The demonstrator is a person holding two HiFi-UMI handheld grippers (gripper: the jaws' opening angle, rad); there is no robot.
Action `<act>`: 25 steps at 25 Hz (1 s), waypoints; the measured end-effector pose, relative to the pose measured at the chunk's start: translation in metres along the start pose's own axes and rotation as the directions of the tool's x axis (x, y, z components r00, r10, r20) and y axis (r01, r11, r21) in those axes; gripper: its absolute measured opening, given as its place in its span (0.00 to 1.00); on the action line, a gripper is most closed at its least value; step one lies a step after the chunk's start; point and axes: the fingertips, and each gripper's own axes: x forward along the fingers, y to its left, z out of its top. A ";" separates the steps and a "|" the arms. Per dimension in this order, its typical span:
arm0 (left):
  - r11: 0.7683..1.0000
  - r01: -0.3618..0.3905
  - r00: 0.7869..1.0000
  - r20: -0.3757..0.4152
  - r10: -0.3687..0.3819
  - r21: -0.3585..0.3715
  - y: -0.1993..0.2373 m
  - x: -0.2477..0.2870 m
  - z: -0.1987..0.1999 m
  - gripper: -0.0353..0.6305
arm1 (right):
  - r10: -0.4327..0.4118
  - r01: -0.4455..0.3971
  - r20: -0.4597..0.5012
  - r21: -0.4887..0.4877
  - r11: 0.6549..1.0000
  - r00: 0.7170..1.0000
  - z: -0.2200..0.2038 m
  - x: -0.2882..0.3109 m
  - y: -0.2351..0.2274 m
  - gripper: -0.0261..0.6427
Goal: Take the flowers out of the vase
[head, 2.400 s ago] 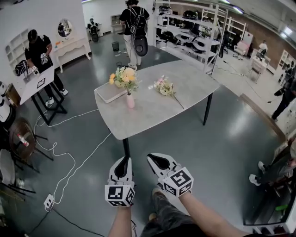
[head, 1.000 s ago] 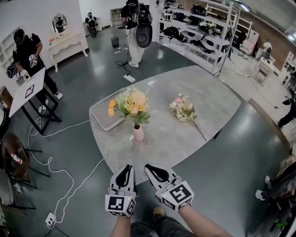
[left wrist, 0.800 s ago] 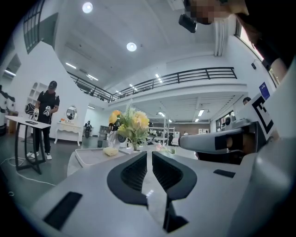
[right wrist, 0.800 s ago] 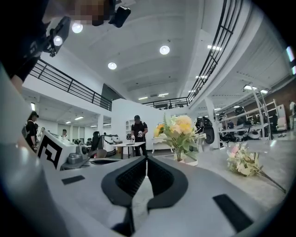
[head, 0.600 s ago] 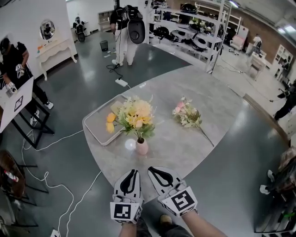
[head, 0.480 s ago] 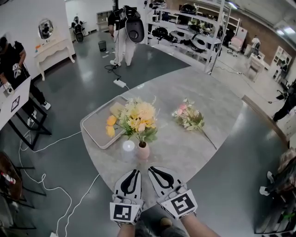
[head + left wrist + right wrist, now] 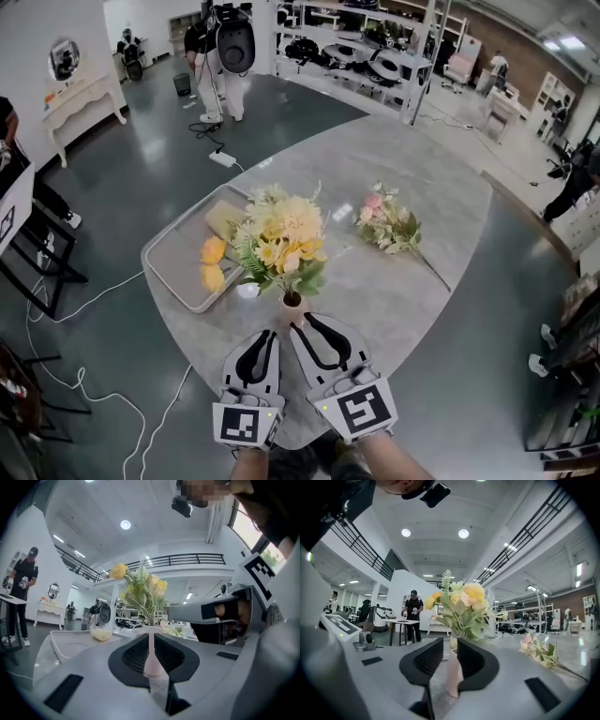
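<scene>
A small pink vase [image 7: 292, 302] stands near the front edge of the grey table [image 7: 412, 291] and holds a bunch of yellow flowers [image 7: 281, 239]. Both grippers point level at it from just in front. My left gripper [image 7: 266, 336] sits slightly left of the vase [image 7: 152, 656], which shows through a narrow slit between its jaws. My right gripper [image 7: 302, 324] is beside it; its jaws are opening, with the vase [image 7: 453, 674] and flowers [image 7: 464, 604] seen through the gap and nothing between the pads.
A grey tray [image 7: 173, 258] with loose yellow flowers [image 7: 212, 263] lies left of the vase. A pink bouquet [image 7: 389, 225] lies on the table to the right. People stand beyond the table and by a desk. Cables run across the floor at left.
I have come up to the table, so the vase now stands right in front of both grippers. The right jaws have parted a little.
</scene>
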 end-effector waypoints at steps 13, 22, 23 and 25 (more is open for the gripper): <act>0.999 0.046 0.999 0.013 -0.046 0.017 0.019 0.017 -0.006 0.12 | -0.147 0.147 -0.055 -0.006 0.989 0.988 -0.004 0.041 -0.014 0.27; 0.996 0.084 0.996 0.005 -0.085 0.038 0.020 0.022 -0.006 0.12 | -0.205 0.202 -0.099 -0.045 0.978 0.974 -0.010 0.055 -0.020 0.29; 0.996 0.083 0.996 0.007 -0.084 0.030 0.022 0.022 -0.005 0.12 | -0.210 0.206 -0.098 -0.048 0.977 0.973 -0.010 0.055 -0.020 0.29; 0.996 0.086 0.996 0.013 -0.086 0.013 0.024 0.022 -0.005 0.12 | -0.216 0.211 -0.096 -0.053 0.976 0.972 -0.010 0.056 -0.020 0.29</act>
